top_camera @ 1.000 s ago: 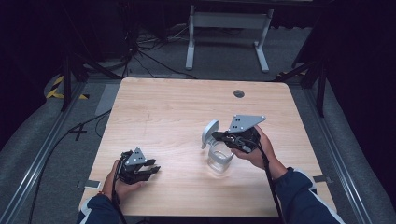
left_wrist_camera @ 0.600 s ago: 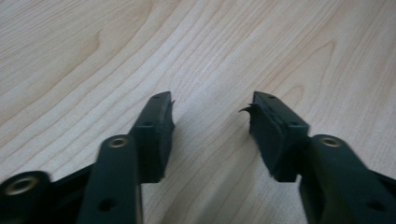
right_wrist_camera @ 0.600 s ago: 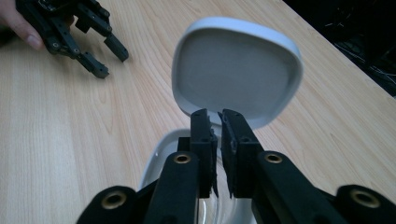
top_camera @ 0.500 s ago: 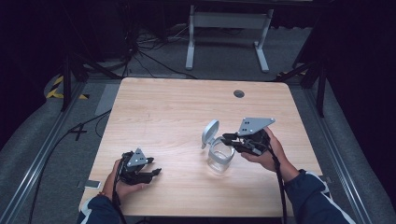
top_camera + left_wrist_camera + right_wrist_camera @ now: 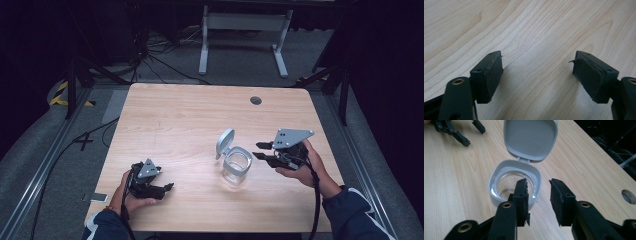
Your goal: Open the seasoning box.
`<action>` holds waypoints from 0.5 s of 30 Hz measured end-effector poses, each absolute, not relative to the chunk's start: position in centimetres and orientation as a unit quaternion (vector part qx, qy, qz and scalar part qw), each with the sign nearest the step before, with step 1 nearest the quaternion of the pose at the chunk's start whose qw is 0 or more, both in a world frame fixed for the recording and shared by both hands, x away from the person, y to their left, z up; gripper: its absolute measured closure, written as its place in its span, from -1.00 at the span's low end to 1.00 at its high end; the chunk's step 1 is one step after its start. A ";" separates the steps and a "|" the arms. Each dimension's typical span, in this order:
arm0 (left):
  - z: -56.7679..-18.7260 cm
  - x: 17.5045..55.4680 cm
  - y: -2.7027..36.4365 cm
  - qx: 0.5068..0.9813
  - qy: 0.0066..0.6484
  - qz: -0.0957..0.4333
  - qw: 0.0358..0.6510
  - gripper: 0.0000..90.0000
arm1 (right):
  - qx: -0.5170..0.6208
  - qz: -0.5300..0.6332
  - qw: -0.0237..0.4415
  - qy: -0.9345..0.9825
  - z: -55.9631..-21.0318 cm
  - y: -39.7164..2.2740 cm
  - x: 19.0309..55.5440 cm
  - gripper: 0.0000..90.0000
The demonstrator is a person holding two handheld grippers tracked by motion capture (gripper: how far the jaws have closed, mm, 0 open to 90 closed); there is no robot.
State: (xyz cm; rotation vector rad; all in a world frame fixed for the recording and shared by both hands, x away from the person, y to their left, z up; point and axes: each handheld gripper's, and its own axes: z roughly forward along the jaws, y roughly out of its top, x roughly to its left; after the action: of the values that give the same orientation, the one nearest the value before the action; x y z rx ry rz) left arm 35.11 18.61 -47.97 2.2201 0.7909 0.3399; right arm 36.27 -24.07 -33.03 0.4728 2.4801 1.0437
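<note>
A clear jar (image 5: 235, 166) with a grey rim stands on the wooden table (image 5: 190, 120), right of centre; its hinged grey lid (image 5: 224, 142) is flipped up and open. The jar (image 5: 514, 183) looks empty inside, its lid (image 5: 530, 138) tilted back. My right gripper (image 5: 260, 150) hovers just right of the jar, jaws open with nothing between them; in the right gripper view the gripper (image 5: 538, 192) sits over the jar's near rim. My left gripper (image 5: 167, 188) rests at the front left, open over bare wood (image 5: 536, 65), and appears again as the left gripper (image 5: 461, 133) farther off.
A round cable hole (image 5: 256, 100) is set in the table near the far edge. Beyond the table stand a white metal frame (image 5: 242, 30) and loose cables on the grey floor. The table's front edge lies close to both hands.
My right gripper has drawn back to the right, away from the jar's rim, leaving the lid open. The left gripper has stayed put.
</note>
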 end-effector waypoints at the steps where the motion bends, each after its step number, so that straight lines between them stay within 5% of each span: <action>1: -48.0 35.1 18.6 0.865 0.310 0.131 0.372 -0.49 | 0.170 0.373 0.204 0.889 -33.0 -24.5 36.3 0.37; 15: -48.0 35.1 18.5 0.864 0.313 0.132 0.371 -0.54 | 0.215 0.331 0.204 0.896 -35.6 -28.3 36.1 0.19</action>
State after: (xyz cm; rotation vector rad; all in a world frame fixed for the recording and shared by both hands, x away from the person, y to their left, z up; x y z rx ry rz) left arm 35.11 18.54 -48.01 2.2157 0.8020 0.3378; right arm 36.11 -28.28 -35.60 0.5998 2.4990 0.9245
